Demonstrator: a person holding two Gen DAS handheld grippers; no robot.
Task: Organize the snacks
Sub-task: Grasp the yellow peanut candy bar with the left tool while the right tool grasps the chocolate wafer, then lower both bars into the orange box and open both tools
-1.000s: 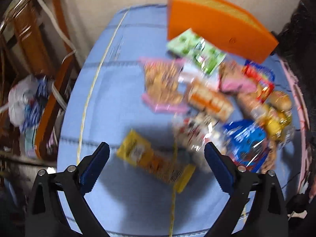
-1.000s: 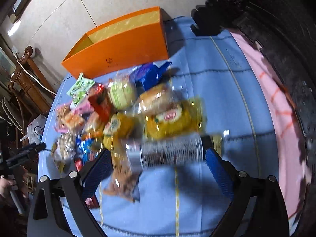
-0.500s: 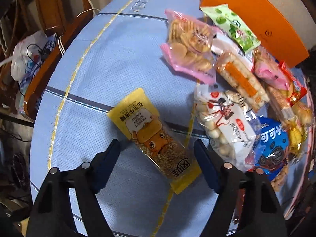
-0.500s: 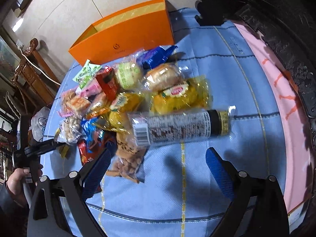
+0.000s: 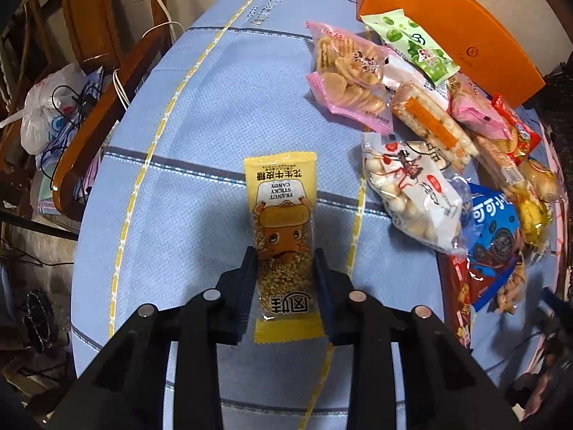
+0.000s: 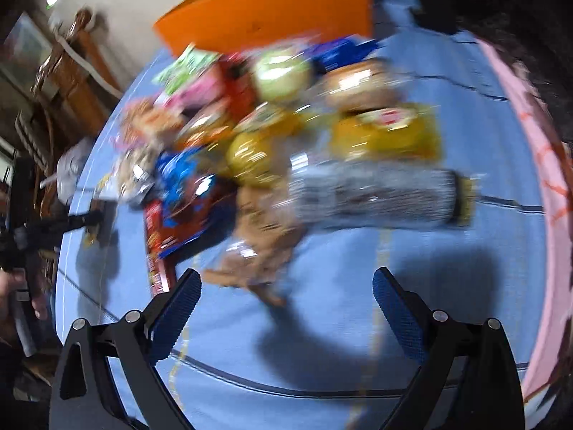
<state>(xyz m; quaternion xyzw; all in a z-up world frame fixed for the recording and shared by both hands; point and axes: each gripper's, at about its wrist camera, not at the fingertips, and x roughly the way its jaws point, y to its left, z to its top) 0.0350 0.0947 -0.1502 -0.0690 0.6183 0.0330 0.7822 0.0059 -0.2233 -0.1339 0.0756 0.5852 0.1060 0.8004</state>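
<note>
1. Closing on the long yellow peanut-candy wrapper (image 5: 283, 236) lying on the blue cloth between its fingers, the left gripper (image 5: 284, 268) may pinch only slippery film.
2. Right gripper (image 6: 286, 294), open and empty, nears a blurred, probably clear nut bag (image 6: 258, 251) just ahead; it could shove the pile.

The right wrist view is motion-blurred: the snack pile (image 6: 286, 136) smears together and no label reads. The orange box (image 6: 272, 7) is cut off by the top edge. In the left wrist view, the red packet (image 5: 460, 294) lies mostly hidden under the blue bag (image 5: 496, 236)
</note>
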